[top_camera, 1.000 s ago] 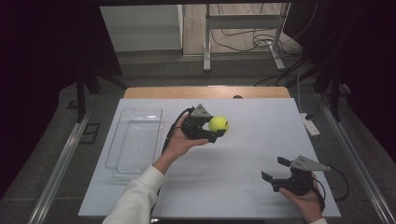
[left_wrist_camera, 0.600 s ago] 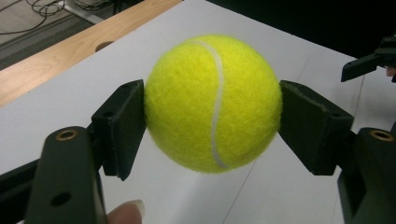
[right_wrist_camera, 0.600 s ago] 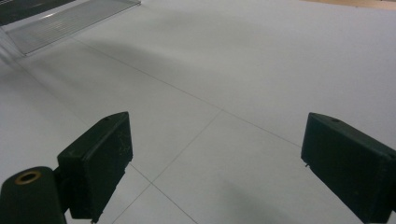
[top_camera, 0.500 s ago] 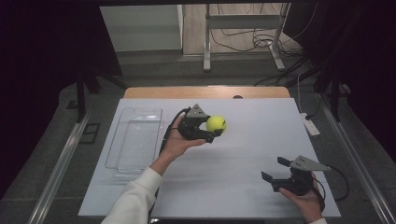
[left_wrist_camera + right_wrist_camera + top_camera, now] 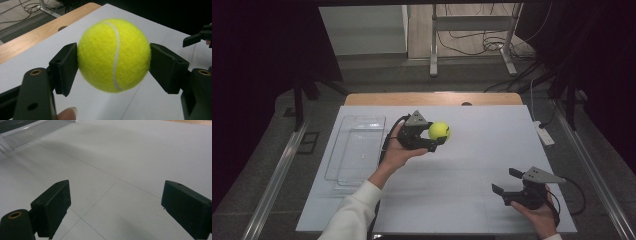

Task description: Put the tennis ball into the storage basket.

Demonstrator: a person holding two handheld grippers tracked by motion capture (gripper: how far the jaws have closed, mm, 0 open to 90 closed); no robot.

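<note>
**Two tools, one ball held above the bench**

One clear tray (image 5: pixel 357 150) lies at the left of the bench (image 5: pixel 472 200), long side running toward twelve o'clock, its left wall near the bench's left edge. It holds nothing, and probably waits as the place for the ball.

At about two o'clock from the tray, the left tool (image 5: pixel 438 142) is clamped on the ball (image 5: pixel 439 131). The hand is turned palm up, so the jaws point toward three o'clock and the ball sits clear of the white surface. In the left gripper view the two black pads press the ball (image 5: pixel 114 55) on opposite sides, near its widest part; I judge that a firm hold, with little chance of the ball rolling out.

Open room lies all round it: bare bench toward six o'clock and three o'clock, and a free path back toward nine o'clock to the tray, whose low walls are the only rim to clear.

At the bench's near right corner the right tool (image 5: pixel 507 182) rests low in its hand, jaws wide apart on nothing, pointing toward ten o'clock. It is well apart from the ball, close to the near edge, out of the way.
</note>
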